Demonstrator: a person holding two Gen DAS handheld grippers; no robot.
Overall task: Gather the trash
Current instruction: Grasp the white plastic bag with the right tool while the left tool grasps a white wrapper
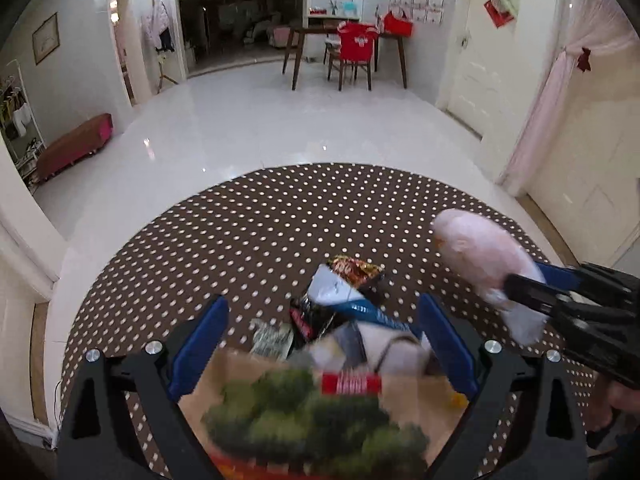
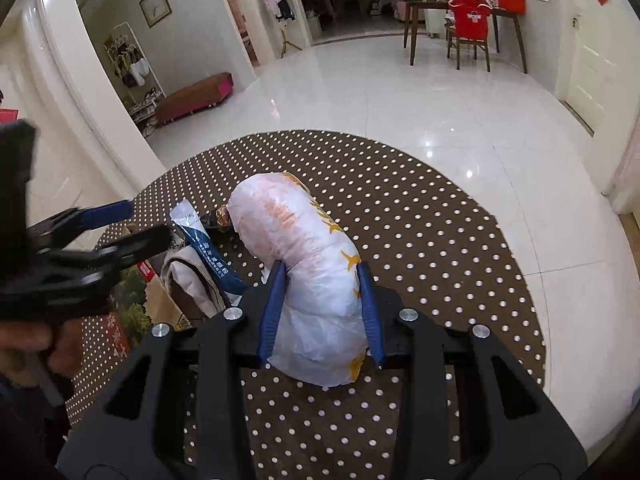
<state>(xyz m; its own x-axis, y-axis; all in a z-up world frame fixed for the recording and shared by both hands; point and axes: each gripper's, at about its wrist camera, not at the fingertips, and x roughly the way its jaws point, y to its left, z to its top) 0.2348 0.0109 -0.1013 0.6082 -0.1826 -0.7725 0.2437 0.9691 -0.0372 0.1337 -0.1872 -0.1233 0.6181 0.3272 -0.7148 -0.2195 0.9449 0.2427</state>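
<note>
- Right gripper (image 2: 322,304) pinching a crumpled white plastic bag (image 2: 304,256) with orange print, blue pads pressing on both its sides, holding it above the brown polka-dot table (image 2: 440,240).
- Same bag showing in the left wrist view (image 1: 484,264) as a pale blurred lump at the right, clamped in the right gripper (image 1: 516,284).
- Left gripper (image 1: 320,344) standing spread wide, blue fingers (image 1: 200,348) flanking a paper bag (image 1: 304,412) printed with green trees, pressing on nothing.
- Paper bag sitting near the table's near-left part, stuffed with wrappers: a white and blue packet (image 1: 344,300) sticking up, a red and gold snack wrapper (image 1: 354,270) just beyond it.
- Bare hand (image 2: 28,344) gripping the left gripper's handle at the left edge.
- Far off, standing on a white tiled floor (image 1: 280,120), a chair (image 1: 354,56) draped in red.
</note>
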